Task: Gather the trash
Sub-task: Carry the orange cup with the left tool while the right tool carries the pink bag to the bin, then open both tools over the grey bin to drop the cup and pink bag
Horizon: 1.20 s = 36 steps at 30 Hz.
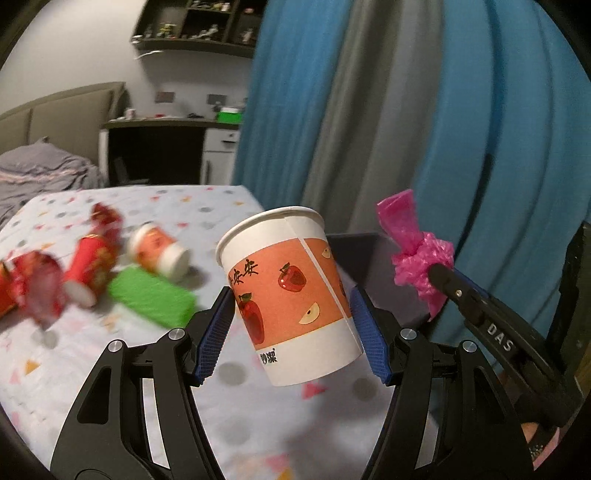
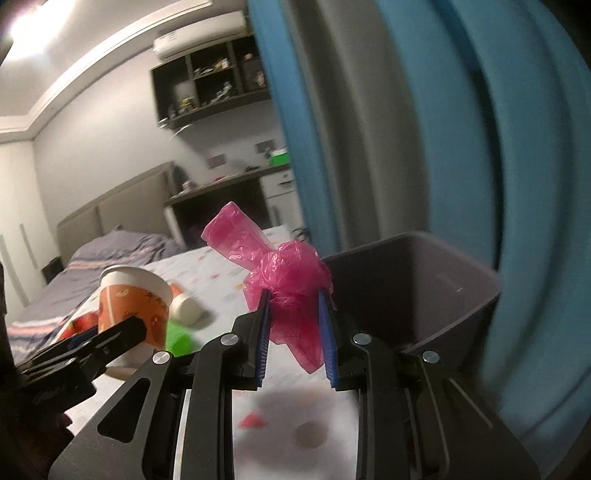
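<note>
Red wrappers (image 1: 33,288): far left of the left tool (image 1: 291,314), smeared by motion blur and partly cut off by the picture's left edge; what they are cannot be told.
Green block (image 1: 153,297): left of that tool, blurred; in the right wrist view the paper cup (image 2: 133,302) and the left tool (image 2: 107,339) hide most of it.
Fallen cup (image 1: 159,254): blurred print.
Bin (image 1: 369,266): behind the held paper cup (image 1: 291,295); cup and pink plastic bag (image 1: 421,262) cover most of it.
Bin inside (image 2: 424,288): bottom hidden behind the right tool (image 2: 295,332).
Shelf items (image 1: 192,29): too small to tell.
Curtain (image 2: 517,184): blurred.
</note>
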Tool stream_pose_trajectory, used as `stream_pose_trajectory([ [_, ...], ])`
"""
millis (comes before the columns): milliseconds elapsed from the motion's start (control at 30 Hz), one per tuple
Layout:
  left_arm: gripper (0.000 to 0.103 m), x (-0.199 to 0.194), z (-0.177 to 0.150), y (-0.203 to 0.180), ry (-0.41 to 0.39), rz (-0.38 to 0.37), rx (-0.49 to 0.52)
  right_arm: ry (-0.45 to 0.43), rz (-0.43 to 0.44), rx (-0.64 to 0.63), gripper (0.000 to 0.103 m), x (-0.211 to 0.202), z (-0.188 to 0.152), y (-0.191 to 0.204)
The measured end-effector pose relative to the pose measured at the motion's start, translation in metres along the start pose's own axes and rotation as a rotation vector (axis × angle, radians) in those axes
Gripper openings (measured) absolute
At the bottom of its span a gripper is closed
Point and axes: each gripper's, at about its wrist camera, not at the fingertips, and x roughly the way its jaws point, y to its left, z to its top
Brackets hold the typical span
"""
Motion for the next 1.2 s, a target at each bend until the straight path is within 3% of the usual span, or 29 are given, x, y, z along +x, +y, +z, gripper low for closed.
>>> stream_pose_trajectory([
  [200,0.063,0.042,0.013,-0.038,0.008,-0.079,0.041,-0.020,-0.066,0.016,0.025,0.018,0.014,-0.036],
  [500,0.063,0.103,0.017,-0.073,0.055,-0.139,0.081,-0.011,-0.135,0.050,0.025,0.045,0.019,-0.079],
  [1200,0.064,0.172,0.007,-0.085,0.160,-0.222,0.061,0.073,-0.160,0.076,0.026,0.087,0.013,-0.107],
])
